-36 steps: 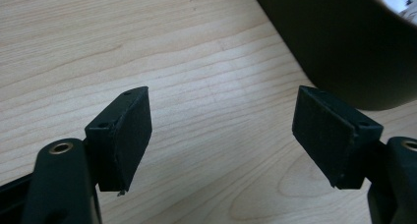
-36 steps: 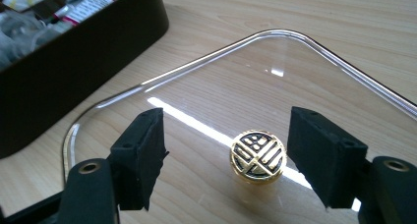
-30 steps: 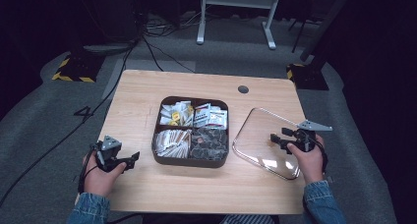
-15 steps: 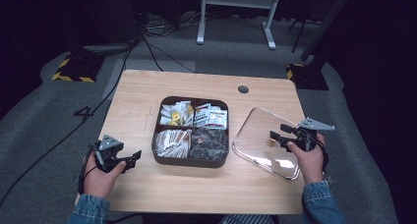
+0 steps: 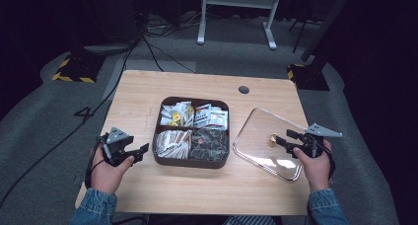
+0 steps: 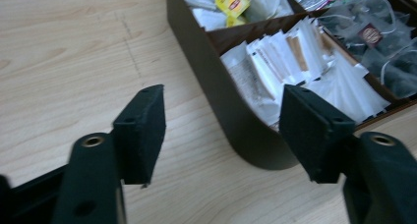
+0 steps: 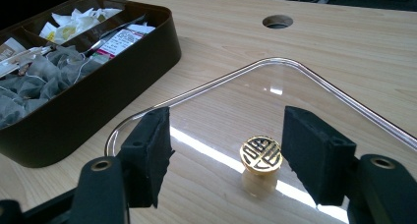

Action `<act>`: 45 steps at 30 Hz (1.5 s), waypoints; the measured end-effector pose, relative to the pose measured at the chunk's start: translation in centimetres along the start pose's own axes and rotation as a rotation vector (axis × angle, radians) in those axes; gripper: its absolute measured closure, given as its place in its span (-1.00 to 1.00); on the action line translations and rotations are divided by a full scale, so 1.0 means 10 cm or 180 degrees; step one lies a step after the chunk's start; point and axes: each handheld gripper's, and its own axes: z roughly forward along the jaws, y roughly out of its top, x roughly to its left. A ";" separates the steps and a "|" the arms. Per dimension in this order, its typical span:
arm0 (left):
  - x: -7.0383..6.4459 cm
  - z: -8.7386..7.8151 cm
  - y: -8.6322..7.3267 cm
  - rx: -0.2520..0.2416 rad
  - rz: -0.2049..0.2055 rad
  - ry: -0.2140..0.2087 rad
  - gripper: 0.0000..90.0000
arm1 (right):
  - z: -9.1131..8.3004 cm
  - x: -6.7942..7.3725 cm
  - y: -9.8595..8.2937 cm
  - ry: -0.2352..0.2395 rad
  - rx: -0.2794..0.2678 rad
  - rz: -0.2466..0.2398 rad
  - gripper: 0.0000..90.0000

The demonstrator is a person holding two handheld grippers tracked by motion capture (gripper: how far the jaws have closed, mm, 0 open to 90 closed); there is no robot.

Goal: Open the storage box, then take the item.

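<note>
The right tool (image 7: 226, 155) is hovering spread around the gold knob (image 7: 260, 154) of the clear lid (image 5: 266, 143), apparently not touching it. The lid is lying on the worktop (image 5: 148, 92) beside the brown box (image 5: 191, 131); the left tool (image 6: 221, 130) is gaping empty.

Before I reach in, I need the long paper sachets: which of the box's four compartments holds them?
The near-left compartment of the brown box, closest to the left tongs. It holds white and tan stick sachets; the one beside it holds dark mesh bags, and the far two hold tagged and square packets.
</note>
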 end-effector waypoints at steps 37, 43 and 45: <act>-0.31 0.71 0.25 0.0335 0.0305 0.0115 0.42 | -0.28 0.16 -0.18 -0.0109 0.0056 -0.0167 -0.21; -0.34 0.77 0.24 0.0425 0.0447 0.0239 0.55 | -0.31 0.18 -0.18 -0.0119 0.0053 -0.0229 -0.20; -0.35 0.80 0.23 0.0448 0.0490 0.0282 0.62 | -0.30 0.20 -0.18 -0.0118 0.0071 -0.0240 -0.19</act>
